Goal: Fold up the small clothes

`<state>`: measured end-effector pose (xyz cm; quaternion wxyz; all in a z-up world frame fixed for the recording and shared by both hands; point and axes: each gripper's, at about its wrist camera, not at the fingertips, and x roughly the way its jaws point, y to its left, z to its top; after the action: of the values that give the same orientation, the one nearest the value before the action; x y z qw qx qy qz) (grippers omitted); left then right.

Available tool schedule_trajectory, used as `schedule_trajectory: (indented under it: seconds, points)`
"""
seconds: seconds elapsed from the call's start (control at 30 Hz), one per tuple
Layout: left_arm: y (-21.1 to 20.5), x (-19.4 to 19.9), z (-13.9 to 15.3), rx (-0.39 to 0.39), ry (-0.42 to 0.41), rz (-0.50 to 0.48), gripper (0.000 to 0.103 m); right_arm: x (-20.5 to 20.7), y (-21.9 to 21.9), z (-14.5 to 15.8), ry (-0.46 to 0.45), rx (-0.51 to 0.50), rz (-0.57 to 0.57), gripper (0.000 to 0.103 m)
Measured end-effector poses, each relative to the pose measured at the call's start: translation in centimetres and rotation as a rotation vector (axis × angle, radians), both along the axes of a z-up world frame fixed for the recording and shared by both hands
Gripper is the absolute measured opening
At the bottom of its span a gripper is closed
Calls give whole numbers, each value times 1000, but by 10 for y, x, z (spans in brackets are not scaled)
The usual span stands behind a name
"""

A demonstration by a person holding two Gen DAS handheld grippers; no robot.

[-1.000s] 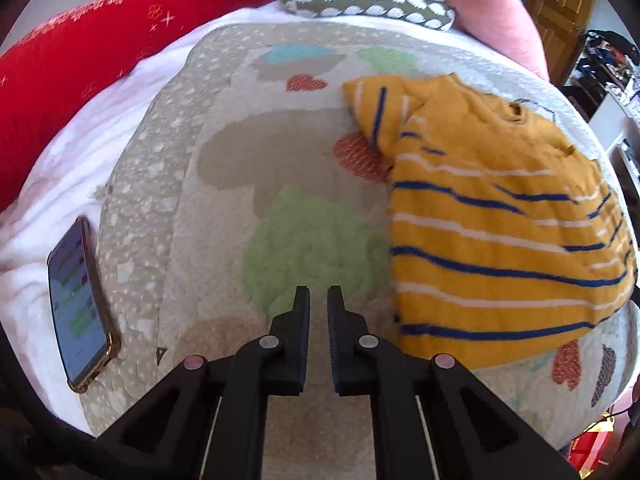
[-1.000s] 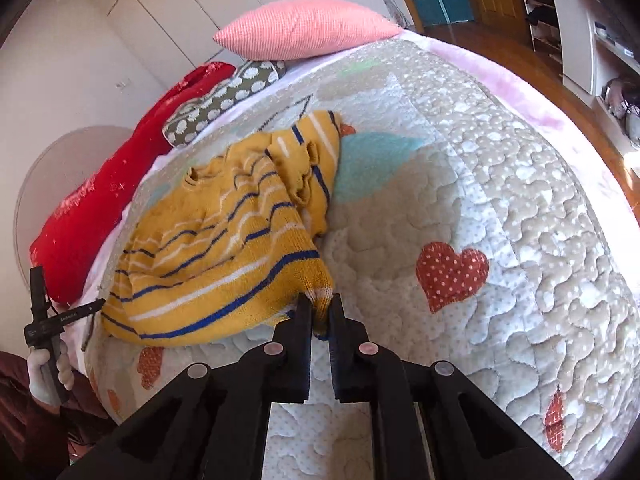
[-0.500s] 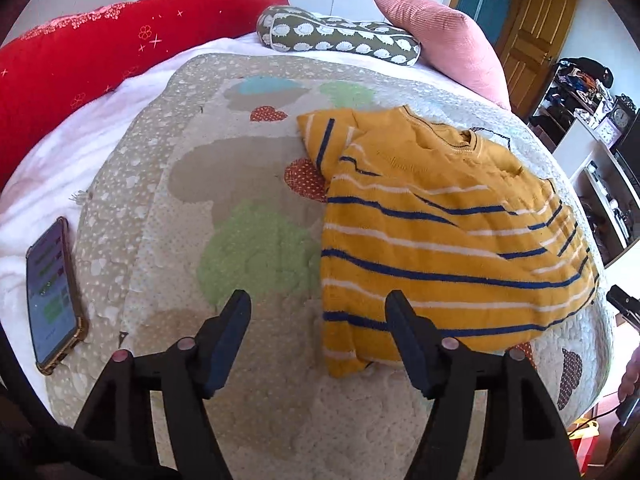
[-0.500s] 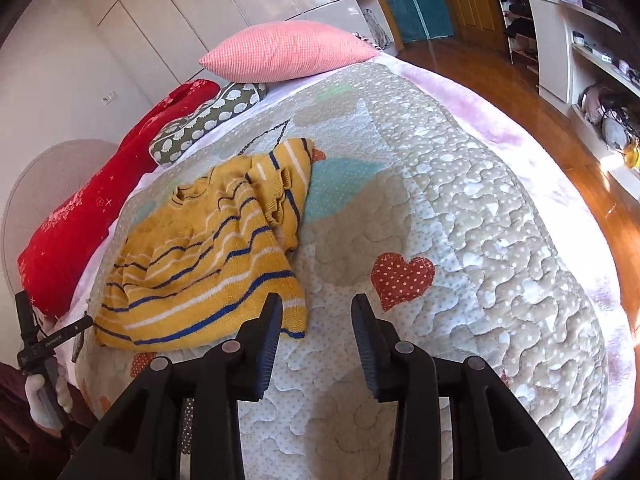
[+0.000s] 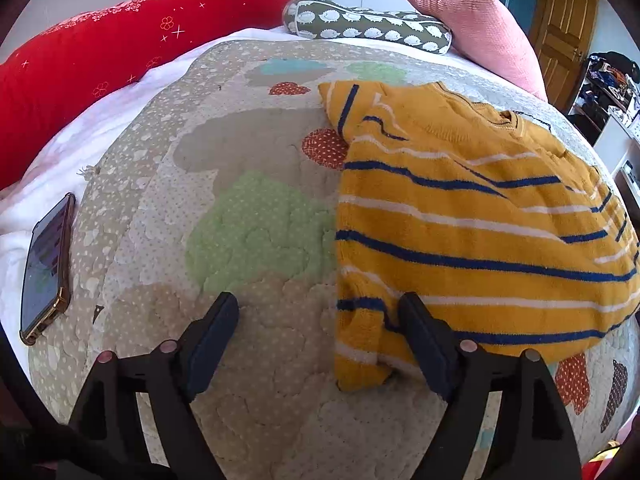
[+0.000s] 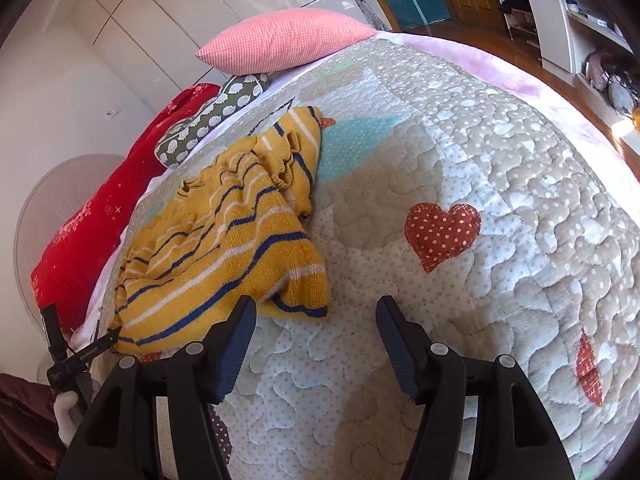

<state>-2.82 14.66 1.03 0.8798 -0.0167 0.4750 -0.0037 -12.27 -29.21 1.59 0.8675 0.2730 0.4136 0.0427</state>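
Note:
A small yellow knit sweater [image 5: 472, 220] with blue and white stripes lies partly folded on a quilted bedspread [image 5: 256, 232]. It also shows in the right wrist view [image 6: 224, 240]. My left gripper [image 5: 318, 312] is open wide just above the quilt; its right finger [image 5: 416, 320] touches the sweater's near corner. My right gripper [image 6: 316, 320] is open and empty at the sweater's other near corner, with the hem just ahead of its left finger [image 6: 240, 328].
A phone [image 5: 46, 264] lies at the quilt's left edge. A red bolster [image 5: 100, 60], a patterned cushion [image 5: 368, 26] and a pink pillow [image 5: 468, 20] line the far side. Shelves [image 6: 560, 12] and wooden floor lie beyond the bed's right edge.
Both grippers have opened: the right let go of the sweater's hem corner, which now lies on the quilt. The left gripper has come closer to the sweater's near corner.

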Motion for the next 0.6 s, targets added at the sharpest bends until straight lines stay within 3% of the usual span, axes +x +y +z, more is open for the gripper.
schedule_trajectory:
  seconds: [0.6]
  points:
    - [4, -1, -2, -19, -7, -4, 83, 6, 8, 0, 22, -22, -20, 72]
